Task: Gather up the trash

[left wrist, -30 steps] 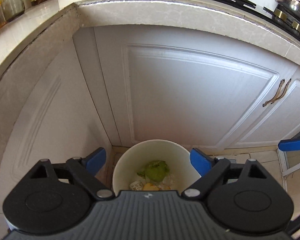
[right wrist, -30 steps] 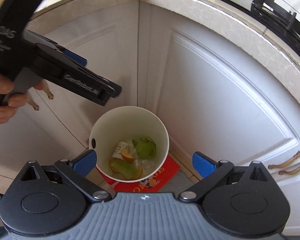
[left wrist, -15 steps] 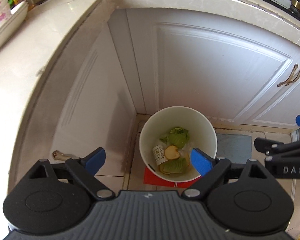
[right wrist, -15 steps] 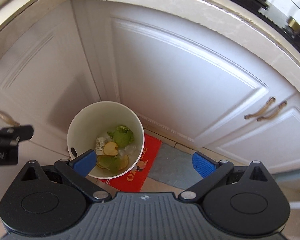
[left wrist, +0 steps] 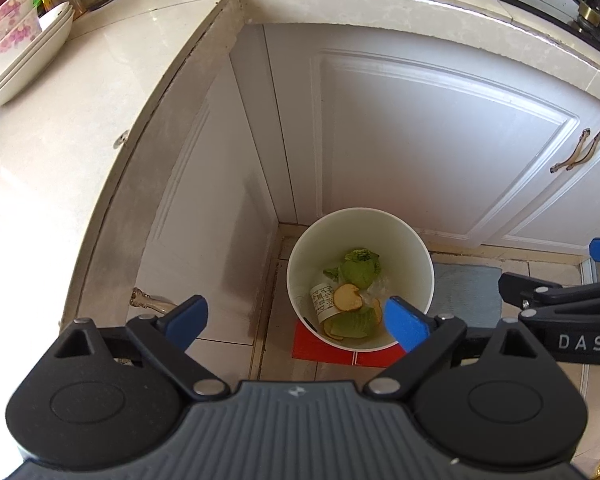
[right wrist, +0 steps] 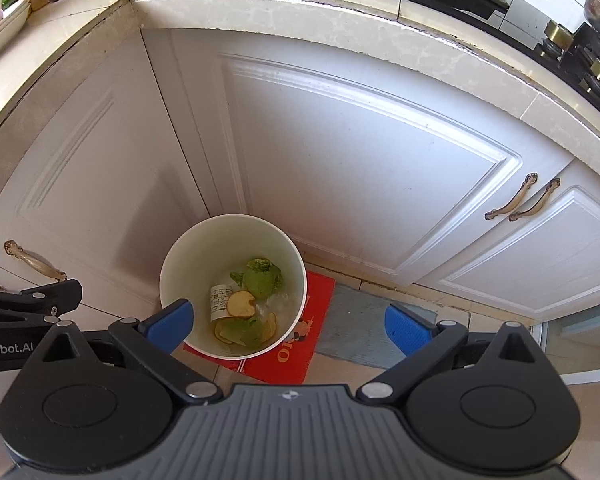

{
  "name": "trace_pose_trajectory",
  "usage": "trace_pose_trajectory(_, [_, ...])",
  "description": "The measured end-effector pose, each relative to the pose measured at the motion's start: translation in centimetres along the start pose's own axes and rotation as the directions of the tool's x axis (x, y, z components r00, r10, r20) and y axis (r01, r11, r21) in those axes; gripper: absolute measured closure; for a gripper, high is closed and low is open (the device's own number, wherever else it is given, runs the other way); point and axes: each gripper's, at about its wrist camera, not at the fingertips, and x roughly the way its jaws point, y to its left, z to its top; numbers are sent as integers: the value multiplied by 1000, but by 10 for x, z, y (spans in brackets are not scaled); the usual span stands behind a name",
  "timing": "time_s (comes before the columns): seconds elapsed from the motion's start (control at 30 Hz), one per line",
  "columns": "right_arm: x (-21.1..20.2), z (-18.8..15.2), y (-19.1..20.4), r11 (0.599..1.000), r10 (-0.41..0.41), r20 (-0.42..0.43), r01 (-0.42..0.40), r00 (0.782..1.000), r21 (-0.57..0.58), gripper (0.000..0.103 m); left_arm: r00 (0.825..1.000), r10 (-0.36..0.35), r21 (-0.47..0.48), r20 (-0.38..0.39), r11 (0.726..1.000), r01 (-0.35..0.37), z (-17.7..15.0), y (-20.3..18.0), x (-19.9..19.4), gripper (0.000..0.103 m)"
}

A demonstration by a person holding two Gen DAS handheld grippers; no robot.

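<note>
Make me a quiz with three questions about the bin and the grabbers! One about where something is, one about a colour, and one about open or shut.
1. Where does the bin stand?
A. on the counter
B. on the floor in the cabinet corner
C. on the stove

2. What colour is the mat under the bin?
A. red
B. yellow
C. purple

3. How are the fingers of the left gripper and the right gripper?
A. both shut on trash
B. one open, one shut
C. both open and empty

Answers:
1. B, since it sits on the floor tiles where the two white cabinet doors meet.
2. A, since a red edge with printing sticks out beneath it.
3. C, since each pair of blue fingers stands wide apart with nothing between.
</note>
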Motion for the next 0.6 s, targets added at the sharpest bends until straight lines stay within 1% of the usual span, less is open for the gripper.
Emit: trace_pose_trajectory(0.6, [-2, 4, -1, 1000, 9, 10, -9, 1000, 7, 0, 1000, -2, -22, 10, 1000, 3, 2, 4, -6, 8])
